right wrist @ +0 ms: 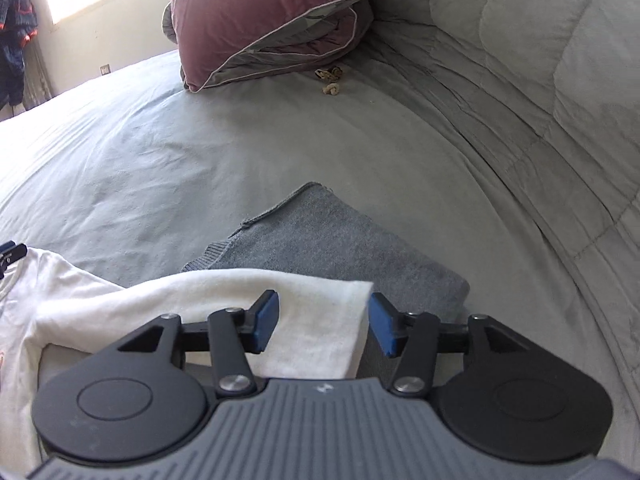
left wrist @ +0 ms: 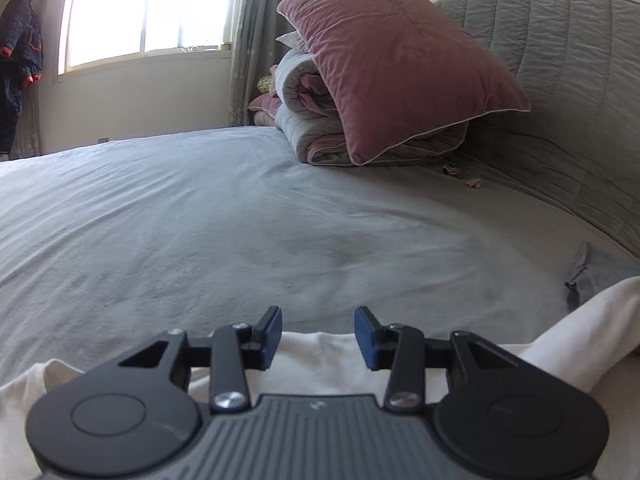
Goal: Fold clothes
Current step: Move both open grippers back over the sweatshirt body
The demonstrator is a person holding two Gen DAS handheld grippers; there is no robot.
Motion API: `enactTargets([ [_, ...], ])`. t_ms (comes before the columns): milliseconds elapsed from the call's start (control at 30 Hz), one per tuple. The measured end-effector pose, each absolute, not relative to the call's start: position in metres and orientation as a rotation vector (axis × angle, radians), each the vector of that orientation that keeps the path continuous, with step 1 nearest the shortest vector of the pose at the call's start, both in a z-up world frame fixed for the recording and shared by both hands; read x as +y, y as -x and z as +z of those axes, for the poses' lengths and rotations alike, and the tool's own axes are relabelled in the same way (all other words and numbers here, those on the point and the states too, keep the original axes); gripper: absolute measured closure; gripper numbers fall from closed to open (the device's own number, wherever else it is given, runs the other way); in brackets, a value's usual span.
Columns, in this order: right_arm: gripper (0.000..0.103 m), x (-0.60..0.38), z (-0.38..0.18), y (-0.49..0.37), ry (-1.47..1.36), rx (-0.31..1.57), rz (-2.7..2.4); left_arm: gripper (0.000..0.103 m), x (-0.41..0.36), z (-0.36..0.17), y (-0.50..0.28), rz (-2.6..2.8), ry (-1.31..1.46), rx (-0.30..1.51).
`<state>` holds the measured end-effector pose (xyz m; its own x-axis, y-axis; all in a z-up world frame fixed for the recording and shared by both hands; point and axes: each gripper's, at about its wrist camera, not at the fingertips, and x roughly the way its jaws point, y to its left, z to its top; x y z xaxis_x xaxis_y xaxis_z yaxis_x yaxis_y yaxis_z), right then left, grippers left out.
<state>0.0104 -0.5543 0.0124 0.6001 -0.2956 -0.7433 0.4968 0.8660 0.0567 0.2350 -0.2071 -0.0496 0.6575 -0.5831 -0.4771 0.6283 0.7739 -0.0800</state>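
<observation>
Both jaws apart: right hand-held gripper straddles the white shirt's sleeve; left hand-held gripper hovers. At 12 o'clock, the grey sweater could snag.

Sunlit window behind grey bed

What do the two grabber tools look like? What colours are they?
Both look the same. The left gripper and the right gripper each have a grey ribbed body, two round black discs at the sides, black link arms with shiny silver screws, and two fingers tipped with blue pads. The right one has a small pale mark on the grey body. No cables, hands or sleeves show.
</observation>
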Motion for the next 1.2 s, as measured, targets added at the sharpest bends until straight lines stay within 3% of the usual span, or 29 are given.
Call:
enactTargets([
  [167,0.049,-0.559,0.002,0.008,-0.419,0.807,-0.442,0.063,-0.216,-0.054,-0.195,-0.811,-0.095,0.56],
  [533,0.049,-0.516,0.028,0.025,-0.368,0.776,-0.39,0.058,-0.203,-0.044,-0.135,-0.812,-0.105,0.632],
  [867,0.048,-0.46,0.051,0.025,-0.306,0.767,-0.328,0.043,-0.136,-0.02,-0.121,-0.68,-0.098,0.634],
  [1200,0.046,-0.395,0.059,0.012,-0.266,0.781,-0.255,0.04,-0.053,-0.014,-0.118,-0.519,-0.019,0.687],
])
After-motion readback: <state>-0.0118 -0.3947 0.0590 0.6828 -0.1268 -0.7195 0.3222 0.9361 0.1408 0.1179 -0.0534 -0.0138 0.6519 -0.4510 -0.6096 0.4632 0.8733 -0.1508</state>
